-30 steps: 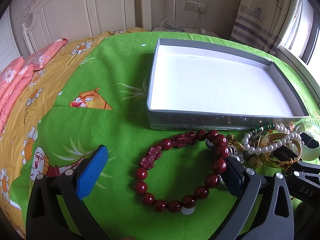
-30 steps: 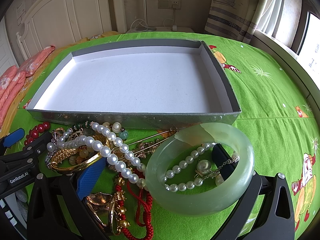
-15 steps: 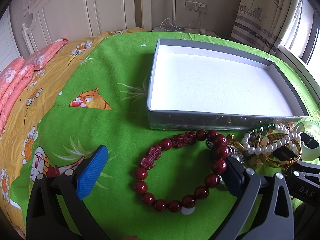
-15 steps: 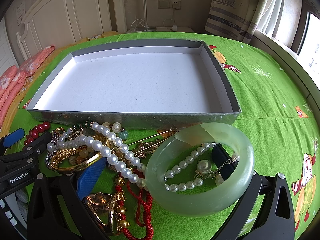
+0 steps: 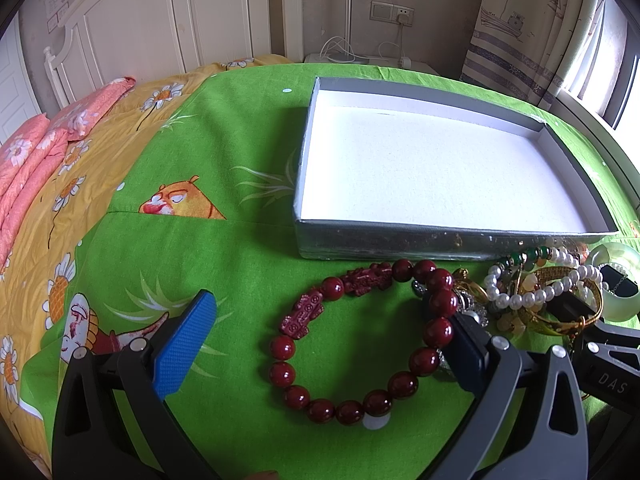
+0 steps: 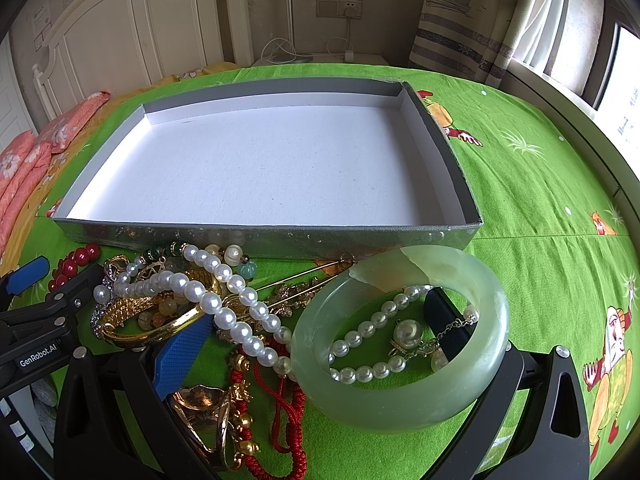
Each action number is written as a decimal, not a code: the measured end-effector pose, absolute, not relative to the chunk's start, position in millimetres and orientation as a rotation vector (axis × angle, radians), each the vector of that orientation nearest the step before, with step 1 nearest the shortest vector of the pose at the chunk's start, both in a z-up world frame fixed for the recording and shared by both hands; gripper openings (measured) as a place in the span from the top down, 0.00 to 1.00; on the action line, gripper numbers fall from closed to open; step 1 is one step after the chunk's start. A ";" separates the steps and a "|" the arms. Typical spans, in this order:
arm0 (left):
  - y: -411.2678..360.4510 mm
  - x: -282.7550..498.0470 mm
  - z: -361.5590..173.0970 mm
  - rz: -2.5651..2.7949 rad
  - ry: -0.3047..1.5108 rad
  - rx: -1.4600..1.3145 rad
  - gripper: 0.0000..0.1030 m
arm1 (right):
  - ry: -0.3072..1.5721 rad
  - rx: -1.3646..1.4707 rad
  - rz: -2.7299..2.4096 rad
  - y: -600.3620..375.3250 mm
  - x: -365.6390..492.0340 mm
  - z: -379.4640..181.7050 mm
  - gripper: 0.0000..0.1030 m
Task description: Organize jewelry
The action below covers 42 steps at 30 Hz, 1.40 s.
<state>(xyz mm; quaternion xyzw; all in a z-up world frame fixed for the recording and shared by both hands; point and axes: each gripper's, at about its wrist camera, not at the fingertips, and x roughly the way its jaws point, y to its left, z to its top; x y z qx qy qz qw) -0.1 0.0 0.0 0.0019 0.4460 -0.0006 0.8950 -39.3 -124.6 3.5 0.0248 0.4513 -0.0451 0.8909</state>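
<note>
Grey-walled, your box point(image 6: 264, 236) on the bed sits empty, so nothing is sorted: your left tool point(image 5: 328, 336) gapes around the red bead bracelet point(image 5: 360, 336), your right tool point(image 6: 320, 332) gapes at the jade bangle point(image 6: 400, 340) and jewelry pile point(image 6: 208, 312).

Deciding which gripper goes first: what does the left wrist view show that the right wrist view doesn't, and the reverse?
Only the left wrist view shows the whole red bead bracelet, lying between the open left gripper fingers. Only the right shows the whole green jade bangle around a small pearl bracelet, plus red cord and gold charms, at the open right gripper. Both show the empty grey box and the pearl strand.
</note>
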 end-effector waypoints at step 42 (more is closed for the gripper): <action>-0.7 -15.9 0.5 -0.028 0.954 0.018 0.02 | 1.023 -0.036 0.126 -137.1 -68.4 7.2 0.04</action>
